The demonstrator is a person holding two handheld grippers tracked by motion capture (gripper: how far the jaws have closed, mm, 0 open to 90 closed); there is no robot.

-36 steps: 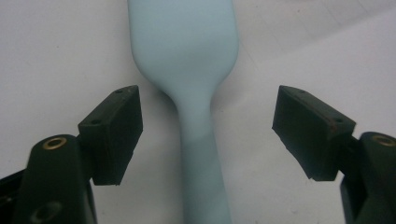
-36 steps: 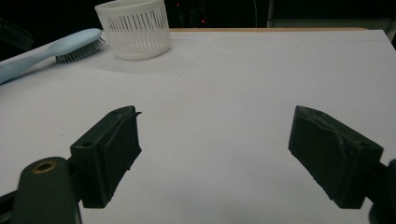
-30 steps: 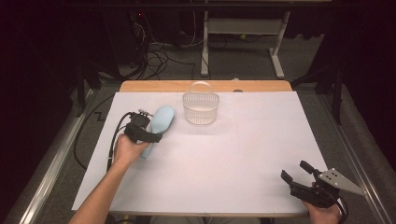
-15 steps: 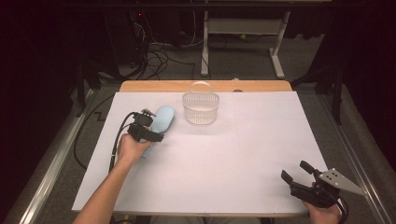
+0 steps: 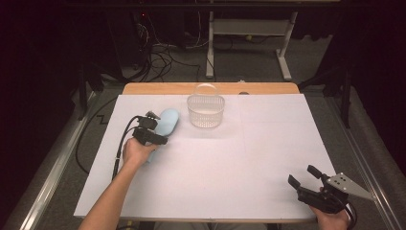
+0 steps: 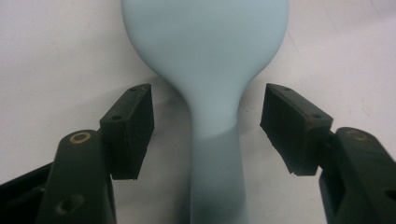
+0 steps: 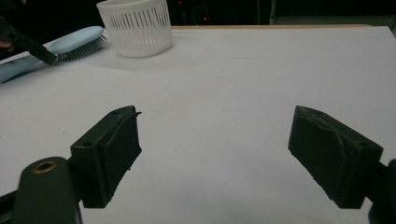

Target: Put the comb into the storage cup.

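On white paper, smooth blue brush [image 6: 208, 74], ribbed basket [image 5: 206, 111]

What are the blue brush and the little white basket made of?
The blue brush looks like smooth matte plastic: even colour, soft sheen, rounded moulded shape. Its bristles look thin and dark, perhaps plastic or wire. The white basket seems thin, slightly see-through plastic, with narrow moulded slits in its wall.
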